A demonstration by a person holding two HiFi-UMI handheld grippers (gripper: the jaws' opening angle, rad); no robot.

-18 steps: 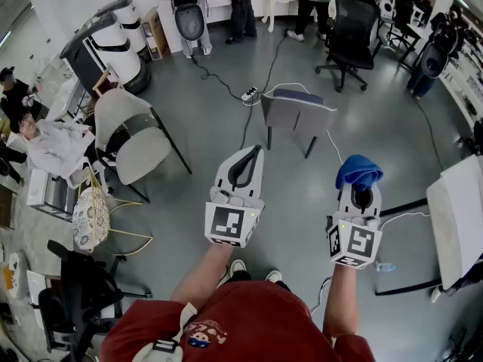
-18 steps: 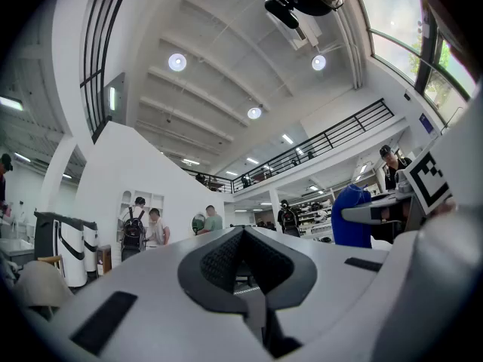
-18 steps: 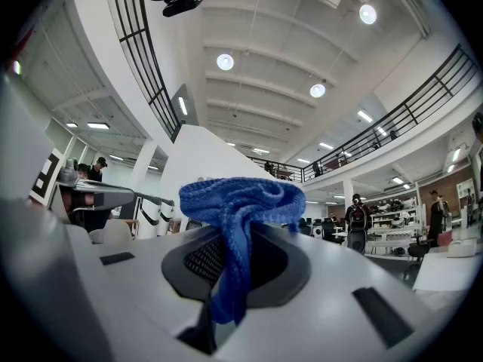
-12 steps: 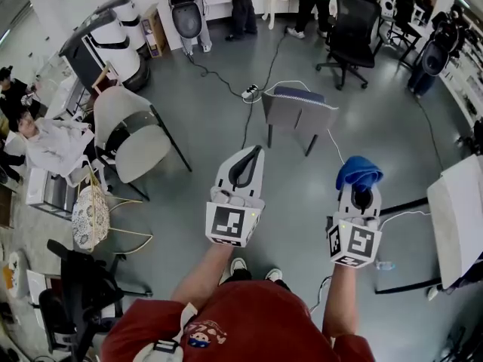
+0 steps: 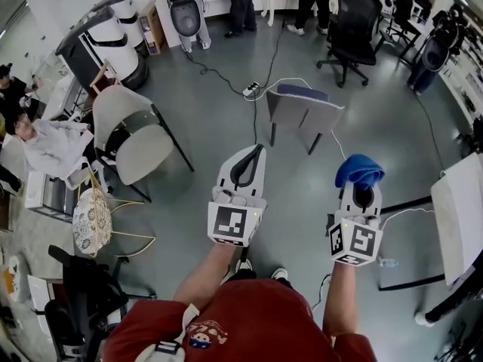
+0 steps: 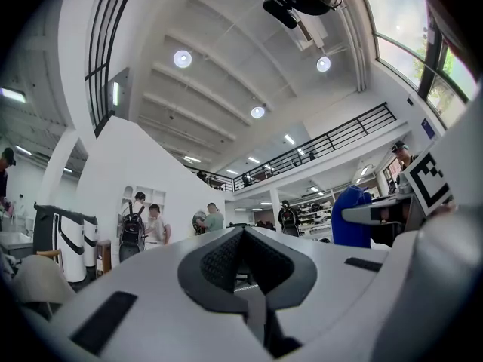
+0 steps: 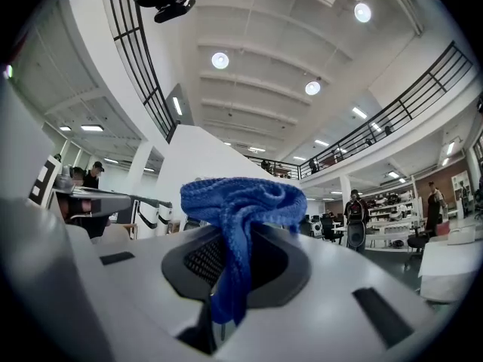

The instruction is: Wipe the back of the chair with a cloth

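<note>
While the right gripper [image 5: 361, 196] clamps the blue cloth [image 5: 359, 170], which is bunched over its fingertips, the left gripper [image 5: 249, 163] is pinched together on nothing. The grey chair [image 5: 303, 111] stands well beyond both sets of fingertips, with no contact. Looks like the approach step; wiping not begun. Next move calls for closing in and pressing the cloth flat against the chair back, grip kept tight.

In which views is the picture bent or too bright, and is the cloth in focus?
Head view: strong fisheye bend at the edges, even light, chair sharp. Left gripper view: dark round border, ceiling lamps glare a little. Right gripper view: same border; the blue cloth is sharp.
</note>
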